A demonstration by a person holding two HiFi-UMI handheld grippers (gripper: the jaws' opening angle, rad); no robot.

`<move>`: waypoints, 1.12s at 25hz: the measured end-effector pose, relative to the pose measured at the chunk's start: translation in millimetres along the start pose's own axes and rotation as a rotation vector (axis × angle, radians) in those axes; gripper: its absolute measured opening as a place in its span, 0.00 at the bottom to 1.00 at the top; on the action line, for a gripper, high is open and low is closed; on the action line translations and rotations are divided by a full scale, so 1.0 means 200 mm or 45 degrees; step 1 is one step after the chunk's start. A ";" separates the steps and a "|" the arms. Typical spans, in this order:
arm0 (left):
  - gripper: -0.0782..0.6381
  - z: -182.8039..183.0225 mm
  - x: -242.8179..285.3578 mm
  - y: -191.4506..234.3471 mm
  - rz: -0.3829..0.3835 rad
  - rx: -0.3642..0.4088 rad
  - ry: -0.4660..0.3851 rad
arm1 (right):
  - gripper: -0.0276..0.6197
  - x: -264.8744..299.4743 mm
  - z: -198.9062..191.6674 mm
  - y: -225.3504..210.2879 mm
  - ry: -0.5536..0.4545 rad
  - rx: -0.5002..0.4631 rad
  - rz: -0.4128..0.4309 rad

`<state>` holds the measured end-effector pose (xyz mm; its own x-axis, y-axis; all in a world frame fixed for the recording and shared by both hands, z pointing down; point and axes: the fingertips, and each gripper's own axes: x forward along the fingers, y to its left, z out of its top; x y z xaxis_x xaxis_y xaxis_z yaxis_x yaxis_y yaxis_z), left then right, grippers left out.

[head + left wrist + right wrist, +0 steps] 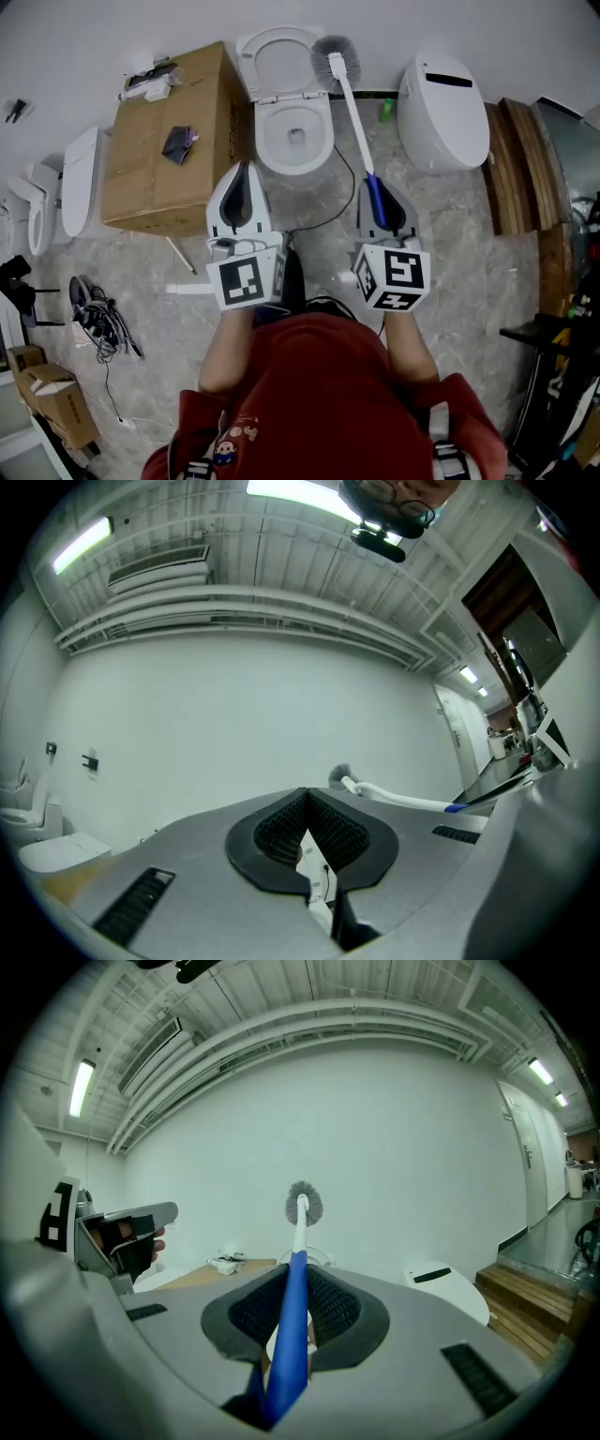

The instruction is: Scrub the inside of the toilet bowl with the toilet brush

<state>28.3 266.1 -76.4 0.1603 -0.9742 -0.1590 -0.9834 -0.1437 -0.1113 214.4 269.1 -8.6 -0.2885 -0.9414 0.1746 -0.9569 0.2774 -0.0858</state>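
Observation:
A white toilet (pixel 293 131) stands against the wall with its lid (pixel 278 61) up and its bowl showing. My right gripper (pixel 378 206) is shut on the blue grip of the toilet brush (pixel 349 103), whose white shaft rises to a grey bristle head (pixel 335 54) held above and to the right of the bowl. In the right gripper view the toilet brush (pixel 296 1269) runs straight out between the jaws of my right gripper (pixel 292 1321). My left gripper (pixel 243 192) is shut on nothing, just left of the bowl's front; the left gripper (pixel 306 836) points at the bare wall.
A large cardboard box (pixel 173 141) stands left of the toilet. A detached white toilet tank (pixel 441 111) lies at the right, beside wooden steps (pixel 520 169). A small green bottle (pixel 386 110) stands by the wall. A black cable (pixel 337 197) crosses the stone floor.

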 end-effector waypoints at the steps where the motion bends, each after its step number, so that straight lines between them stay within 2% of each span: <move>1: 0.13 -0.02 0.03 0.01 0.003 -0.005 -0.001 | 0.14 0.03 0.00 0.00 -0.005 -0.003 -0.003; 8: 0.13 -0.11 0.32 0.25 0.034 -0.047 -0.004 | 0.14 0.42 0.04 0.09 0.021 -0.044 0.006; 16: 0.13 -0.29 0.78 0.60 0.054 -0.017 0.027 | 0.14 0.96 0.11 0.19 0.083 -0.080 -0.016; 20: 0.13 -0.36 0.99 0.74 -0.005 -0.078 0.026 | 0.14 1.19 0.15 0.24 0.096 -0.095 -0.033; 28: 0.13 -0.52 1.28 0.84 -0.073 -0.082 0.039 | 0.14 1.48 0.07 0.23 0.186 -0.091 -0.045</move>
<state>-105.3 -25.0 -34.0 0.2150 -0.9687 -0.1240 -0.9762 -0.2095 -0.0560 84.8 1.4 25.6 -0.2512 -0.9143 0.3177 -0.9649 0.2624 -0.0078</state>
